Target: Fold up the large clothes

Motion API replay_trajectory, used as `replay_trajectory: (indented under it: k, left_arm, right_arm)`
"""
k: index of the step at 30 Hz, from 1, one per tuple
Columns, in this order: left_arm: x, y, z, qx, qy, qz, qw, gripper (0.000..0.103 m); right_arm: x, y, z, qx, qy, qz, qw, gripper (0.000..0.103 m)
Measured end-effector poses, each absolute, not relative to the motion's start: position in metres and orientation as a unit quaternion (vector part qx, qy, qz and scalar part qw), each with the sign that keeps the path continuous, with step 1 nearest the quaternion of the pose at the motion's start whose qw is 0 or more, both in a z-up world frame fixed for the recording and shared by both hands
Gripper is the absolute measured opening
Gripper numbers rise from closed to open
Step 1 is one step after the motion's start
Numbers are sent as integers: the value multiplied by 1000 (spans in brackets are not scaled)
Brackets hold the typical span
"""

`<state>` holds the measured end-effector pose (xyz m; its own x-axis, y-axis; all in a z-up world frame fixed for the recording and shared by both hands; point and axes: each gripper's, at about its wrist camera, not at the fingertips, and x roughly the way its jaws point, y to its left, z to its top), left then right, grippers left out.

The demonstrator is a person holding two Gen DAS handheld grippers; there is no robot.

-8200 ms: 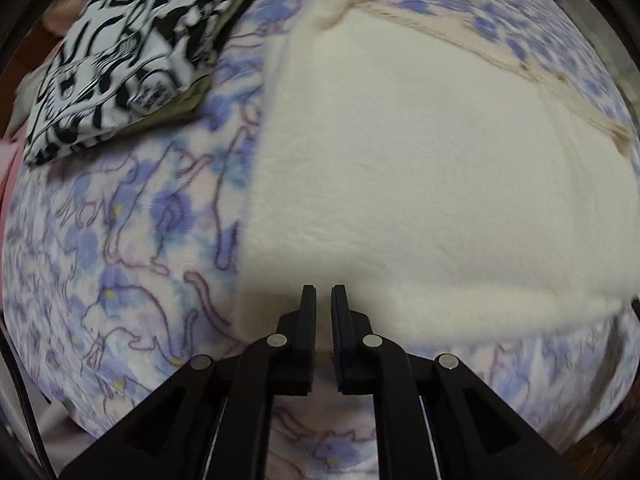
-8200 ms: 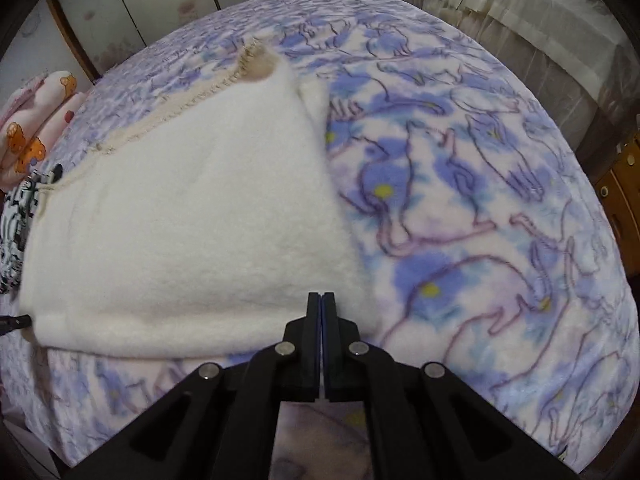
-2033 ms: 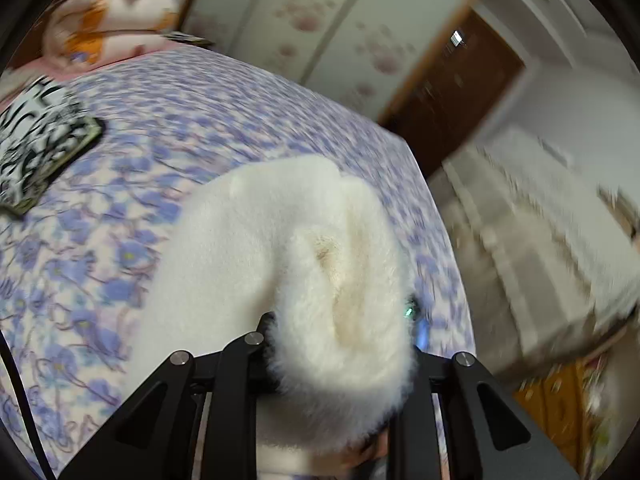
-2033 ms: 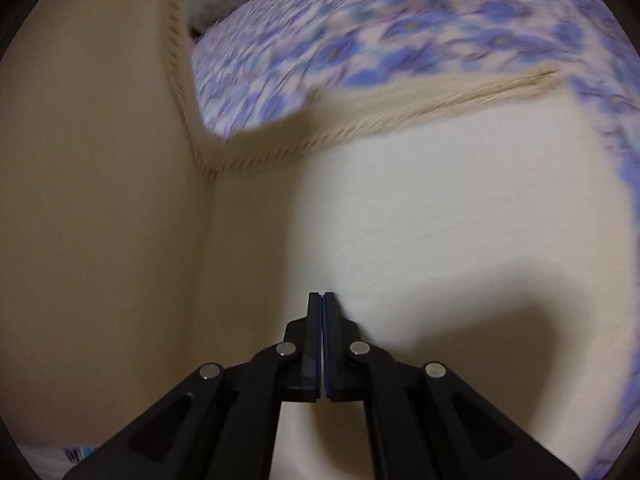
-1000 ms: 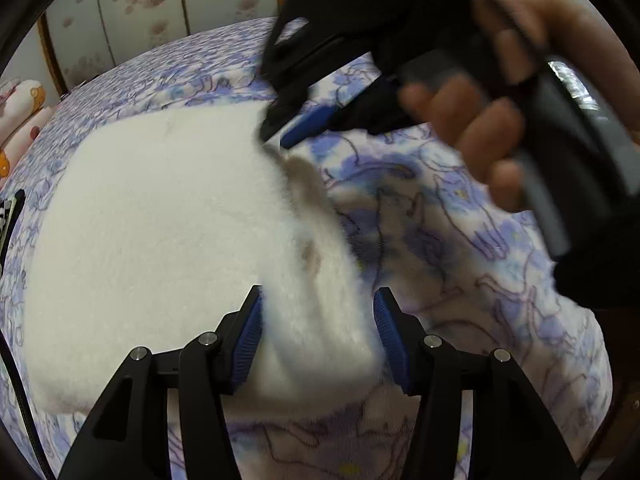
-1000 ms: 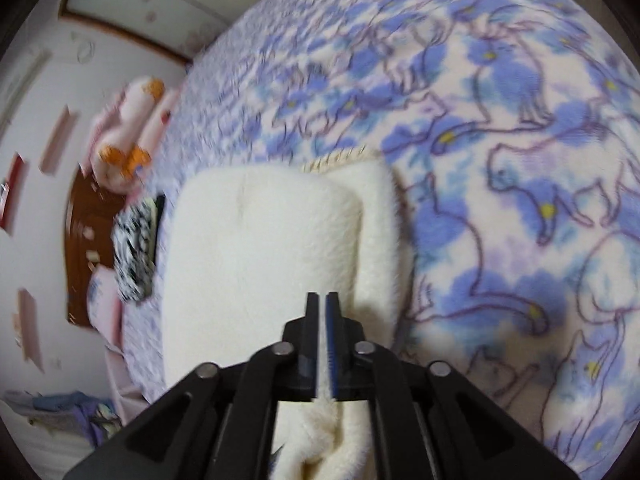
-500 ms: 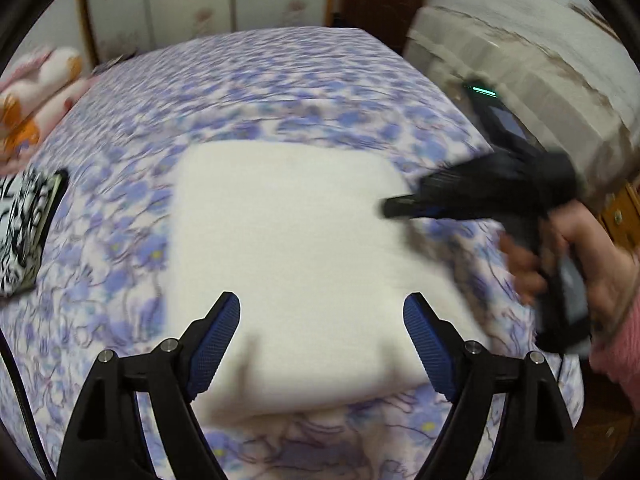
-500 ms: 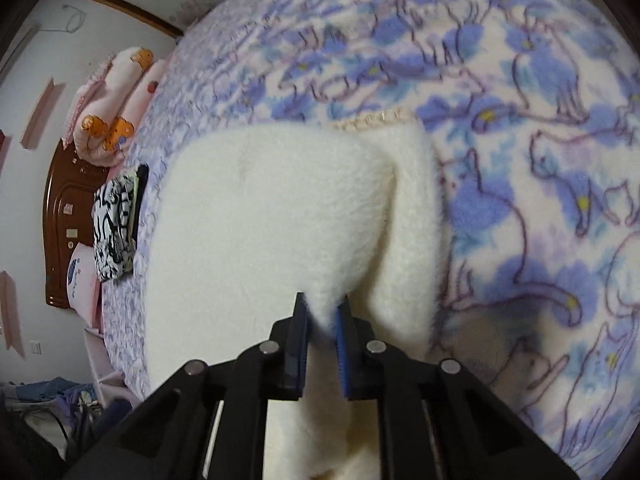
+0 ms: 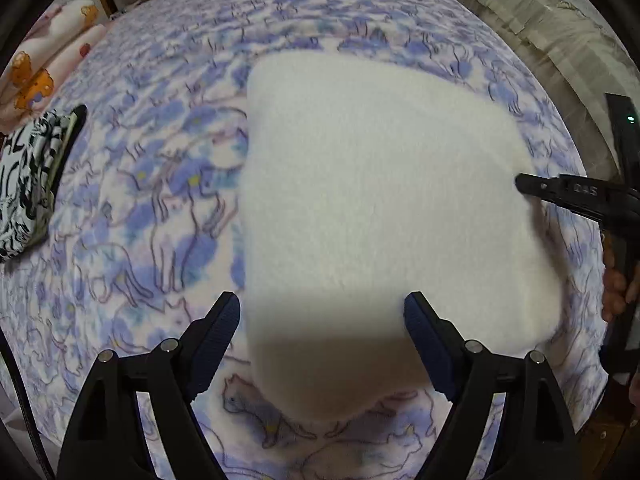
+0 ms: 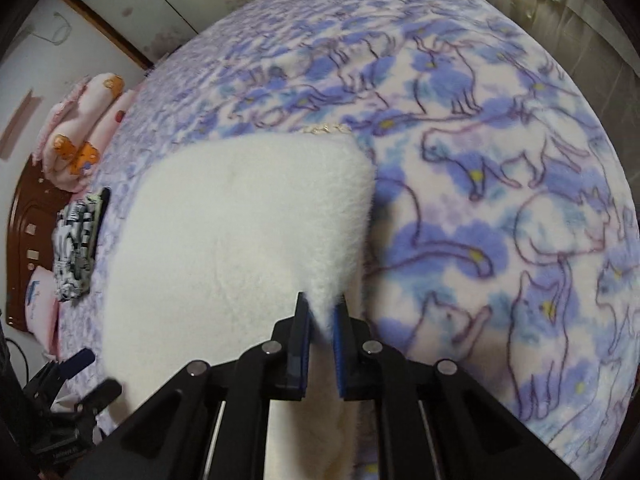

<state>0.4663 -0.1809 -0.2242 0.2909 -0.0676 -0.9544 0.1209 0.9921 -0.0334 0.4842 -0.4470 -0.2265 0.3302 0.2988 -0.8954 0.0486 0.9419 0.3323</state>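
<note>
A white fleece garment (image 9: 360, 200) lies folded into a thick rectangle on the cat-print bed cover (image 9: 160, 200). My left gripper (image 9: 322, 312) hovers over its near edge, jaws wide open, nothing between them. In the right wrist view my right gripper (image 10: 320, 314) is shut on the right edge of the fleece (image 10: 240, 220), a tuft of pile pinched between its blue pads. Its dark tip (image 9: 528, 184) also shows at the fleece's right side in the left wrist view, with the holding hand (image 9: 616, 288) behind. The left gripper (image 10: 90, 374) appears small at the lower left.
A folded black-and-white patterned cloth (image 9: 28, 184) (image 10: 76, 248) lies at the bed's left side. Pink bedding with orange bears (image 9: 44, 64) (image 10: 84, 136) is piled beyond it by a wooden headboard (image 10: 20, 240). Beige draped fabric (image 9: 552, 20) stands off the bed's right edge.
The left gripper let go of the fleece's fold, opened wide and drew back over the near edge. The right gripper came down and closed on the fleece's right edge.
</note>
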Motion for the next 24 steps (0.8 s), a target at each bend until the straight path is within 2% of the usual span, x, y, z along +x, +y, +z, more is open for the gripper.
replay_trajectory:
  k: [6, 7, 8, 9, 15, 17, 21, 23, 24]
  left_arm:
    - [465, -182, -234, 5, 594, -72, 801, 83]
    - [465, -182, -235, 3, 594, -72, 801, 83]
    - [467, -182, -235, 1, 595, -73, 801, 83]
    - [468, -182, -234, 3, 597, -73, 799, 83]
    - [463, -192, -212, 9, 579, -93, 810, 83]
    - [459, -196, -209, 11, 578, -104, 809, 83]
    - [451, -202, -206, -4, 576, -127, 807, 82]
    - [447, -204, -205, -8, 571, -131, 810, 77]
    - [445, -205, -204, -8, 569, -134, 812, 75]
  right_arm:
    - [481, -449, -271, 165, 564, 37, 809, 13]
    - [479, -454, -275, 188, 561, 28, 806, 26]
    - [478, -459, -278, 201, 560, 16, 804, 33]
    - [476, -463, -278, 207, 556, 9, 805, 35]
    - [451, -477, -242, 249, 506, 2, 826, 36]
    - [436, -477, -220, 243, 479, -31, 843, 39]
    - [405, -462, -189, 235, 454, -27, 859, 39]
    - [397, -448, -186, 228, 464, -9, 856, 37]
    - [392, -439, -186, 223, 473, 0, 853, 29]
